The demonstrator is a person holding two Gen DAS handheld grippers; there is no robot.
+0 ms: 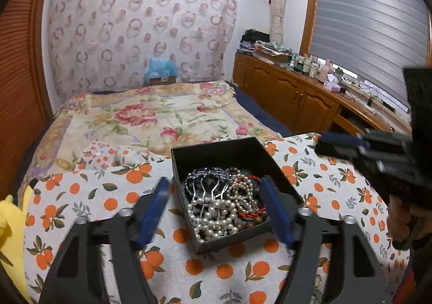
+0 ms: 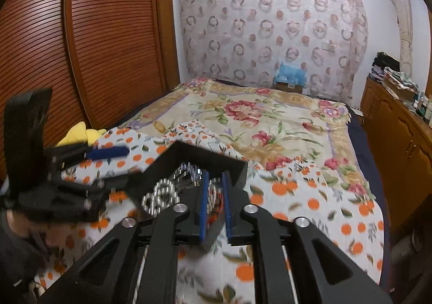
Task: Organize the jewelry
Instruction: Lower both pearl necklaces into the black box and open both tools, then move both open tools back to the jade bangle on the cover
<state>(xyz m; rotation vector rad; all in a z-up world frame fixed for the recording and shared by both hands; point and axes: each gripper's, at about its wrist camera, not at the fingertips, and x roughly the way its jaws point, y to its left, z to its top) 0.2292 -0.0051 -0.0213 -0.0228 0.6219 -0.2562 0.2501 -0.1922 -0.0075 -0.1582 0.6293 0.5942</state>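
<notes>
Centrally sitting on orange-print cloth (image 1: 229, 274): black box (image 1: 216, 152) holding pearl strands (image 1: 216, 212). Straddling box at 12 o'clock, spread wide, gripping nothing: left gripper (image 1: 216, 209). Hovering narrowly parted over box, apparently empty, similarly near: right gripper (image 2: 216, 206).

- The light is dim, warm and even, with soft, weak shadows; the only daylight shows as a thin strip under the window blind (image 1: 370, 31).
- Both views bulge like a fisheye, with dark rounded corners and bent wall lines.
- The right gripper (image 1: 324, 144) is smeared with motion blur in the left view.
- In the right view the box (image 2: 205, 166) and pearls (image 2: 159, 196) are streaked, perhaps from movement.
- Small glints sit on the gripper bolts.
</notes>
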